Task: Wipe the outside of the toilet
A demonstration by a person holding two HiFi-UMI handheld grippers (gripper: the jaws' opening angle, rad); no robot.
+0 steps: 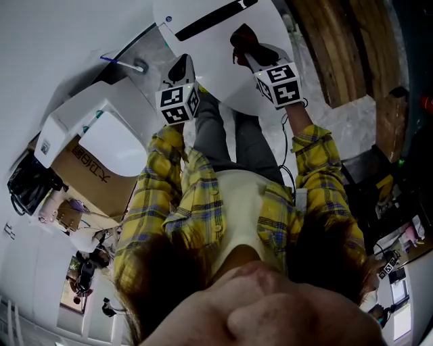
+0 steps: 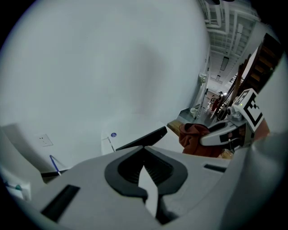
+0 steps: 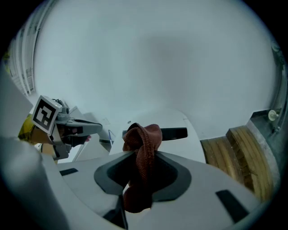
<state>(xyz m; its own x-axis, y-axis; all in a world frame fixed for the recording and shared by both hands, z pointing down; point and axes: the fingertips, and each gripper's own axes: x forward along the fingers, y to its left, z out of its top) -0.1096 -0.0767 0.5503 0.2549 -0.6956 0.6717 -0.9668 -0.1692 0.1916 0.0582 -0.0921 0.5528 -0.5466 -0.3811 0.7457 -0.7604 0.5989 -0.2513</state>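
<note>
Two claws are hanging over the white toilet (image 1: 223, 64) while I am watching from far away. The right claw (image 1: 247, 55) is pinching a red-brown cloth (image 1: 241, 37) between its jaws. In the right gripper view the cloth is sticking up past the tips in a bunch, and a bit of it is hanging down on the near side. The cloth is sitting over the toilet's closed lid, close to the long dark slot (image 1: 216, 17) in it. I am not able to tell if the cloth is touching the lid (the head view is looking from too high up).

The left claw (image 1: 181, 62) is holding nothing. In the left gripper view its dark pads are pressing together at the tips, with only a thin white sliver showing lower down. It is pointing at the near edge of the lid, just beside the right claw but apart from it.

I am seeing the person's yellow checked shirt (image 1: 176, 196) filling the middle of the head view, and both sleeves are reaching toward the toilet. Brown wooden boards (image 1: 338, 47) are lying to the right of the toilet. A cardboard box (image 1: 91, 172) is sitting off to the left, well apart from it.
</note>
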